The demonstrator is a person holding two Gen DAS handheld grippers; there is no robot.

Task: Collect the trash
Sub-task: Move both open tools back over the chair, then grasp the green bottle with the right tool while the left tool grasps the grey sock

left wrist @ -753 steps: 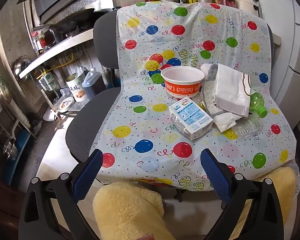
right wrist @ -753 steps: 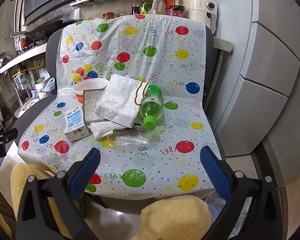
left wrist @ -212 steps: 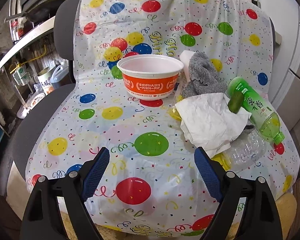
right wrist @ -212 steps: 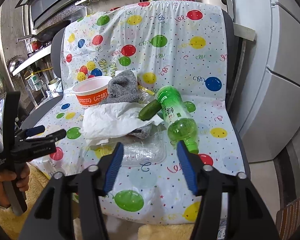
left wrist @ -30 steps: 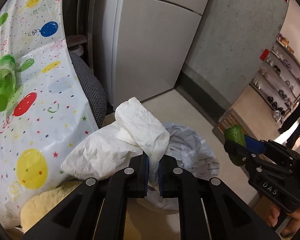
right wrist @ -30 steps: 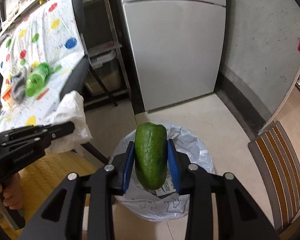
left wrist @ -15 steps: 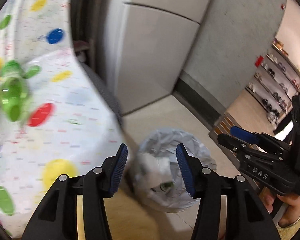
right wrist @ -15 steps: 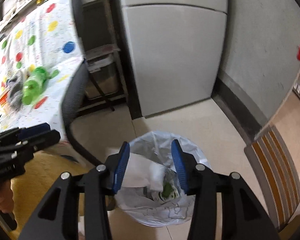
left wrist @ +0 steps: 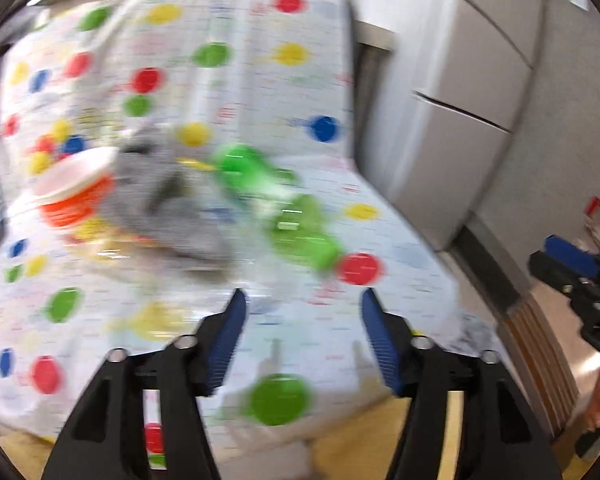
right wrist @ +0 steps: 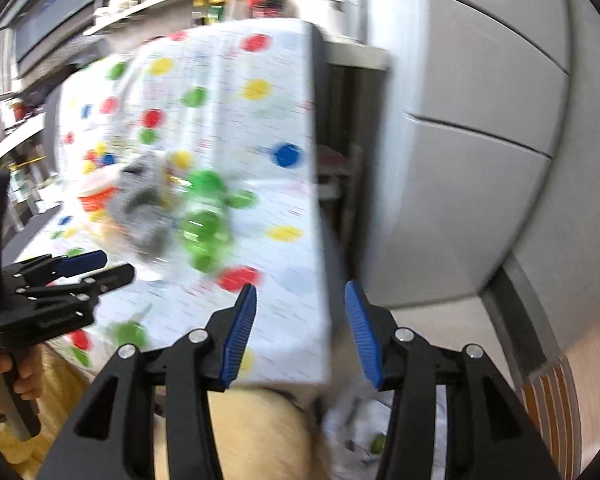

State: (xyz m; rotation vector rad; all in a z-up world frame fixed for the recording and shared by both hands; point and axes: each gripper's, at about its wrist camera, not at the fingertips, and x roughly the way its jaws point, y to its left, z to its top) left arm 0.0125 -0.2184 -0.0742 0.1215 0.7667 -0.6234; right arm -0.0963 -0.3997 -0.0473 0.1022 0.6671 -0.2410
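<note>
Both views smeared by motion. Left claw (left wrist: pixel 302 308) spread, jaws just been opening, nothing between the blue pads; a second ago clenched on crumpled white paper, that paper now gone from it. Right claw (right wrist: pixel 300 300) also parted and empty, jaws just been widening; a second ago gripping a green cucumber-like piece, now released.

Half a second ago, both cameras aimed down at the trash bag on the floor. Now swung back toward the chair draped in the balloon-print cover (left wrist: pixel 260 80). Trash bag (right wrist: pixel 360 436) only glimpsed at the bottom of the right wrist view, low between the right claw's arms, white crumple and a green bit inside; a sliver of it (left wrist: pixel 472 332) beyond the cover's edge in the left view.

Remaining trash on the cover: orange-and-white bowl (left wrist: pixel 76 196) at the left, grey cloth (left wrist: pixel 160 192) just beside it, green bottle (left wrist: pixel 284 216) lying to the right of the cloth, something clear and crinkled in front, too blurred to name. Same group in the right view: bowl (right wrist: pixel 96 196), cloth (right wrist: pixel 144 208), bottle (right wrist: pixel 204 216).

Left claw seen from the right camera (right wrist: pixel 100 268) at the cover's near left edge, hand (right wrist: pixel 4 376) on its grip. Right claw (left wrist: pixel 564 260) at the far right of the left view. Grey refrigerator (left wrist: pixel 460 100) behind the chair.
</note>
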